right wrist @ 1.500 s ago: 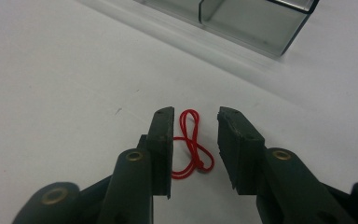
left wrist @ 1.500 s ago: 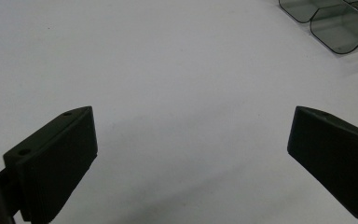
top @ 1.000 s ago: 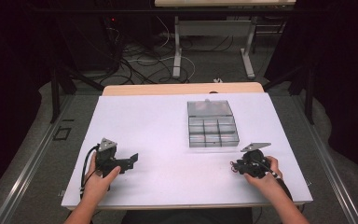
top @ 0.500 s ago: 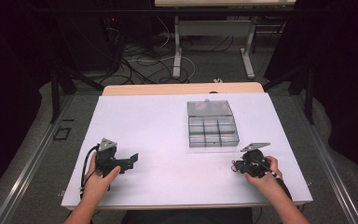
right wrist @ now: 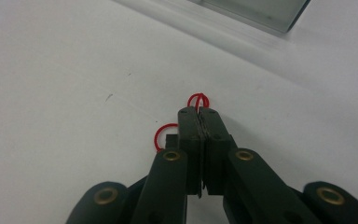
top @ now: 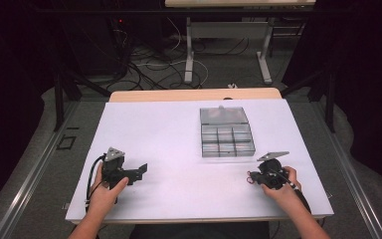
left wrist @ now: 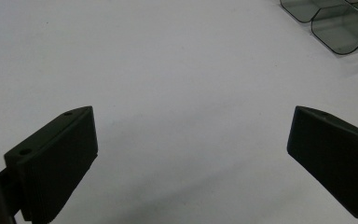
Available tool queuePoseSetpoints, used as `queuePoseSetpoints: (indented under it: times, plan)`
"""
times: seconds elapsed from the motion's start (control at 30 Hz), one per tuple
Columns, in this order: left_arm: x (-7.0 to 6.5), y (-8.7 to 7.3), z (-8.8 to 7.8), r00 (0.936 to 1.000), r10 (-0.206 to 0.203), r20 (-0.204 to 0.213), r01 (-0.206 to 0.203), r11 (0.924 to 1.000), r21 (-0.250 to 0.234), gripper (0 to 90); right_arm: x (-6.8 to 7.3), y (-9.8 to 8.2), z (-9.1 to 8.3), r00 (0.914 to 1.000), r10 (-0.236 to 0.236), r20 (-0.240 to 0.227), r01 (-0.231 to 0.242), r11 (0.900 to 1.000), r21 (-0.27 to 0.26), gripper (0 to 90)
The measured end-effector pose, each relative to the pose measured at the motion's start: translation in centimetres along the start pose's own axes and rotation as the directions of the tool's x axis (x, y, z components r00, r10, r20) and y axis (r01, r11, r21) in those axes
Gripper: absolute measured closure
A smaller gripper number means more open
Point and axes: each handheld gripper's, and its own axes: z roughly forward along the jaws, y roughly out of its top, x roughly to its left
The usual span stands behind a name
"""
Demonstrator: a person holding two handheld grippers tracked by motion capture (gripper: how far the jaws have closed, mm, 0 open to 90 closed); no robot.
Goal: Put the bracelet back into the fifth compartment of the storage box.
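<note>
Right jaws pinched together on a red rubber band (right wrist: 198, 99), left jaws wide apart on nothing.

I've got the right gripper (right wrist: 199, 112) low over the white table (top: 169, 144), near its front right corner, just closed down within the last moment; thin red loops of the band stick out past the tips and at the left side of the jaws, lying on or just over the surface, I can't tell which. In the high view the red shows at the nose of that gripper (top: 256, 178). My left gripper (top: 138, 172) sits well apart at the front left, bare table between its pads (left wrist: 56, 163). Clear compartment box (top: 226, 133) lies open mid-table, lid flat behind it, near the right gripper but not touching.
</note>
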Motion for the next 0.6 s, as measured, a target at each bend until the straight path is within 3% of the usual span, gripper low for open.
queuePoseSetpoints:
  times: [0.6]
  plan:
    - [0.06, -0.02, -0.01, 1.0000, 0.001, -0.002, -0.001, 1.0000, -0.005, 1.6, -0.37, 0.04, -0.33, 0.9995, 0.030, -0.011, -0.030, 0.999, -0.020, 89.5]
